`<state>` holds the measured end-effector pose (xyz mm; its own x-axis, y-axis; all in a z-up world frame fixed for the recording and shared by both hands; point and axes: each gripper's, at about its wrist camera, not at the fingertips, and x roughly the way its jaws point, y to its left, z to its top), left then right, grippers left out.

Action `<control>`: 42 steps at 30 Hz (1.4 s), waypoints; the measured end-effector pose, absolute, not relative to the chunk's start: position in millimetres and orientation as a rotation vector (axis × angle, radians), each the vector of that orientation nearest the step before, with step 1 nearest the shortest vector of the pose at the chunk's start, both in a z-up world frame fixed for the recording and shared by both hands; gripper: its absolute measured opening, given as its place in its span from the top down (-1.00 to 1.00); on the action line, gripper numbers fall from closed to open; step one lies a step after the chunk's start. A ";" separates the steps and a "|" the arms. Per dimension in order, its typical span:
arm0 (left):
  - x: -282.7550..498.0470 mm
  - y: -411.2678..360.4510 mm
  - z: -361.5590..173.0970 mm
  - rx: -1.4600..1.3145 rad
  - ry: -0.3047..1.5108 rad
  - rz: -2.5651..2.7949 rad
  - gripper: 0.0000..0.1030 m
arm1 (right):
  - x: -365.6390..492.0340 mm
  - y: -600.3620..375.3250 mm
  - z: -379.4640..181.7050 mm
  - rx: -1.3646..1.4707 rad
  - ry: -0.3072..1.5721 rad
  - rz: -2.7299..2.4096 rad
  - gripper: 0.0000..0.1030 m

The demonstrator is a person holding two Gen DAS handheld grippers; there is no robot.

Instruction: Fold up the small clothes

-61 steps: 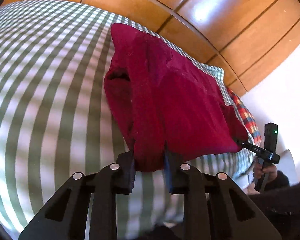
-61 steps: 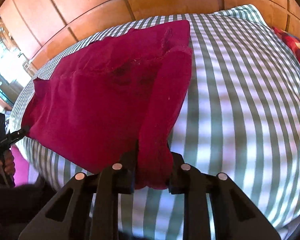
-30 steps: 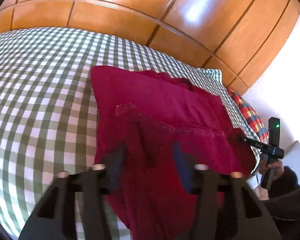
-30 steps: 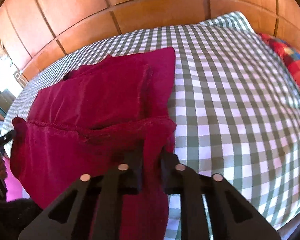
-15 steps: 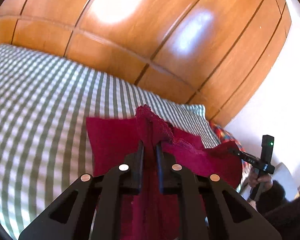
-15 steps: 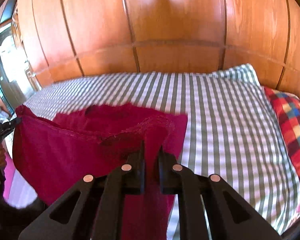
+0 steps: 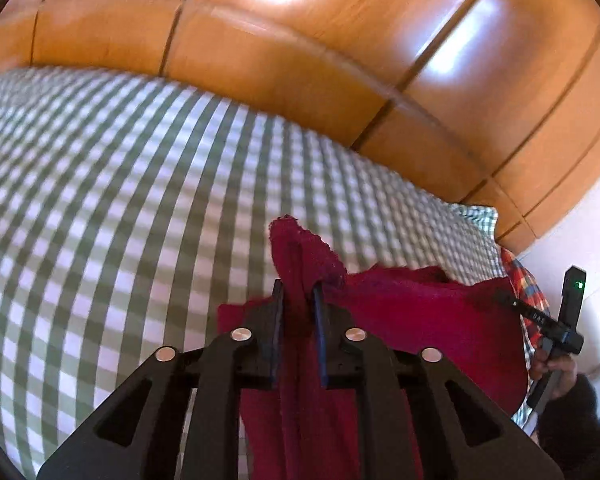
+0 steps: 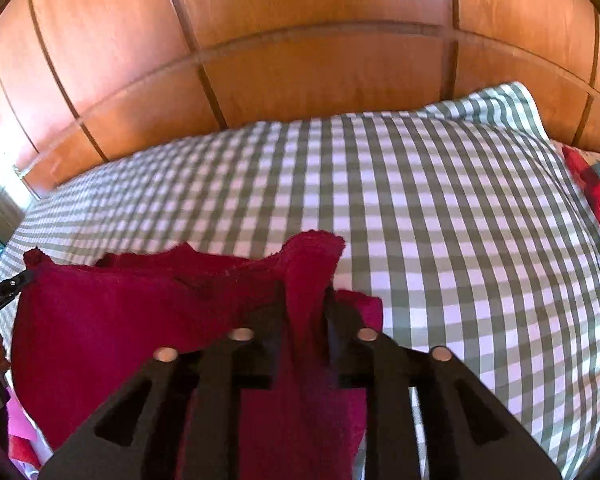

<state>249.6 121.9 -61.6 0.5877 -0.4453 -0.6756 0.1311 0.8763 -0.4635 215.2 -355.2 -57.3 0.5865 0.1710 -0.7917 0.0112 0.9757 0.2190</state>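
While your 2 grippers hold the red garment [image 7: 420,312] above the checked bed [image 7: 100,220], both jaws are opening. Cloth sits between the left gripper [image 7: 298,320] jaws; likewise the right gripper [image 8: 306,316].

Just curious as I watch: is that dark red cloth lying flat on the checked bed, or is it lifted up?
Lifted. The red cloth hangs between the left gripper and right gripper, each with a corner between its opening jaws, over the checked bed.

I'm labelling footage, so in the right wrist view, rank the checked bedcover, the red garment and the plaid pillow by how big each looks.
1. Checked bedcover, spanning most of the frame.
2. Red garment, though nearness to the camera enlarges it.
3. Plaid pillow, only a sliver at the right edge, so its real size is unsure.
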 end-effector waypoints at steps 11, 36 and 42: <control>131.4 158.9 -46.9 -0.310 0.813 -0.448 0.32 | 108.2 -375.8 -55.5 0.308 0.932 0.134 -0.28; 56.8 148.3 -68.4 -0.144 0.825 -0.617 0.90 | 17.0 -355.4 -50.2 0.250 0.987 0.194 0.86; 46.4 151.2 -106.2 -0.119 0.936 -0.602 0.90 | 13.7 -359.9 -82.1 0.233 1.076 0.164 0.87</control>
